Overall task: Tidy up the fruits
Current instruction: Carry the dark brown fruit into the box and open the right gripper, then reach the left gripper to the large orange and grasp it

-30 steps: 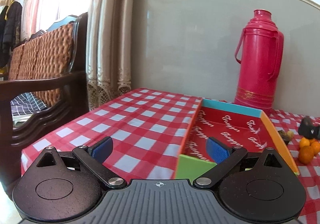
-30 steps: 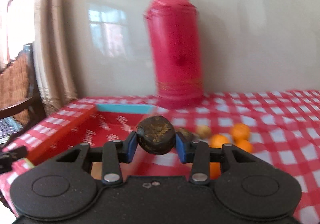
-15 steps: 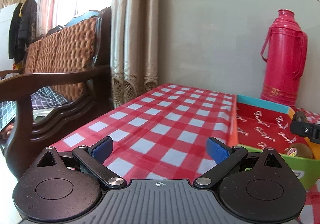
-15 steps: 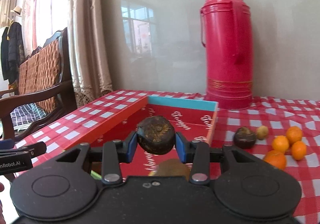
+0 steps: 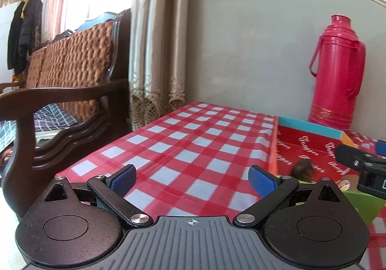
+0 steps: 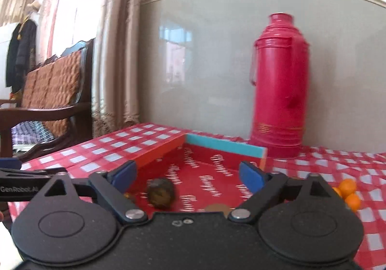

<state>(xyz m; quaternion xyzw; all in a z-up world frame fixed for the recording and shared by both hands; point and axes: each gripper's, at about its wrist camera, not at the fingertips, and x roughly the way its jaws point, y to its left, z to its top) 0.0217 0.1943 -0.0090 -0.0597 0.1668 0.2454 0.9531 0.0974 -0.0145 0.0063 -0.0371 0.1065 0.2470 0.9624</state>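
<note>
A dark brown round fruit (image 6: 161,192) lies on the floor of the red tray (image 6: 210,173), just in front of my right gripper (image 6: 187,174), which is open and empty above the tray's near end. A kiwi (image 6: 218,208) peeks out at the gripper body's edge. The same dark fruit (image 5: 302,170) shows in the tray (image 5: 313,149) in the left wrist view. My left gripper (image 5: 191,177) is open and empty over the checked tablecloth, left of the tray. Small oranges (image 6: 349,191) lie on the cloth right of the tray.
A tall red thermos (image 6: 279,91) stands behind the tray against the grey wall. The checked tablecloth (image 5: 193,144) covers the table. A wooden bench with a woven cushion (image 5: 67,72) and curtains (image 5: 156,41) stand to the left. The right gripper's finger (image 5: 361,164) reaches into the left wrist view.
My right gripper has opened and let go of the dark fruit, which now lies in the tray. The left gripper has shifted slightly and stays open.
</note>
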